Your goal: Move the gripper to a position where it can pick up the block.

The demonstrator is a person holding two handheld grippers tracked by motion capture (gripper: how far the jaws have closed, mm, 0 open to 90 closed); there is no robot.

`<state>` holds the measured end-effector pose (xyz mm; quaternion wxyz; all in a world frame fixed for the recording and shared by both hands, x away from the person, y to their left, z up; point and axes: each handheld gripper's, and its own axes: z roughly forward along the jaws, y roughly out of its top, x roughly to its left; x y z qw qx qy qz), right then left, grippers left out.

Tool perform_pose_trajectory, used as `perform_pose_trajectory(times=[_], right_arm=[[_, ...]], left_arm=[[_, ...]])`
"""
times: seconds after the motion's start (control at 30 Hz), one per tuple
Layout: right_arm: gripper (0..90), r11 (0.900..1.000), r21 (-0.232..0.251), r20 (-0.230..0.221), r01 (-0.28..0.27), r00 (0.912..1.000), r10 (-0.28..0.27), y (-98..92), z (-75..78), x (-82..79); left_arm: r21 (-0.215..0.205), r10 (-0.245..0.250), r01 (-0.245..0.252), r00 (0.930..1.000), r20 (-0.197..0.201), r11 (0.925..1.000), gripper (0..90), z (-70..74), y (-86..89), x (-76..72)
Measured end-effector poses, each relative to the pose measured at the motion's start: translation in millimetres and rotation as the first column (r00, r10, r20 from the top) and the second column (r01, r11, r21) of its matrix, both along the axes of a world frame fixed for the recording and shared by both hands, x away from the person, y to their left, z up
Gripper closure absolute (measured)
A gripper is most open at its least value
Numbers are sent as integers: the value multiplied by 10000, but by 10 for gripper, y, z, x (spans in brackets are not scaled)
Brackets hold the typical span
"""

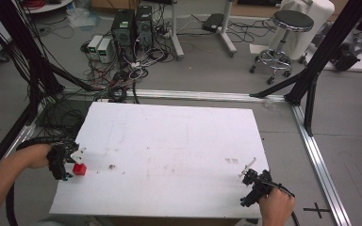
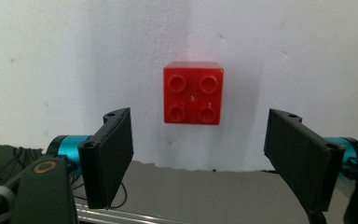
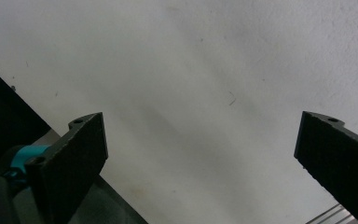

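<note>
A white table [image 1: 169, 155] sits on a grey floor [image 1: 349, 117], its top scuffed with faint marks. Beyond its far edge stand computer towers [image 1: 132, 26] amid tangled cables [image 1: 118, 77], and a black stool [image 1: 285, 37] stands off to the right. The left gripper [image 1: 75, 157] hangs at the table's left edge, jaws spread wide and holding nothing. The right gripper [image 1: 252, 181] rests near the front right corner, jaws likewise wide apart over bare table. A red brick [image 2: 193, 92], four studs up, lies on the table near the left edge, just ahead of the left gripper's jaws and between their lines, touching neither
</note>
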<state>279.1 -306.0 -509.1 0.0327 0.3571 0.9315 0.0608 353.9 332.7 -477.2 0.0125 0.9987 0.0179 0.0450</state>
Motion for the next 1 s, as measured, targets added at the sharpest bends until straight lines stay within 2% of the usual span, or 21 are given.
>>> perform_pose_trajectory(times=[0.17, 0.47, 0.63, 0.77, 0.8, 0.93, 1.0], right_arm=[[17, 10000, -34, -24, -14, 10000, 14, 1, 3, 2], [17, 10000, -31, -9, -31, 10000, 31, 7, -11, 12], [17, 10000, -35, -1, -1, 10000, 1, 3, -9, 11], [17, 10000, -26, -31, 6, 10000, -6, 1, -11, 12], [17, 10000, -20, -26, -27, 10000, 27, 0, -14, 15], [17, 10000, -32, -24, -46, 10000, 46, 4, -13, 15], [17, 10000, -25, -29, -28, 10000, 27, 4, -12, 14]], left_arm=[[74, -19, 20, 10000, -62, 10000, 241, -89, -68, 62], [163, 173, -164, 9982, -568, 9997, 239, -227, -139, 89], [231, 362, -349, 9977, -566, 9991, 234, -257, -139, 106], [273, 284, -266, 9973, -679, 9993, 234, -276, -136, 102], [345, 122, -103, 9983, -569, 9994, 234, -285, -135, 106], [470, 94, -66, 9982, -586, 9989, 230, -313, -121, 106], [398, 118, -97, 9986, -522, 9992, 230, -318, -119, 107]])
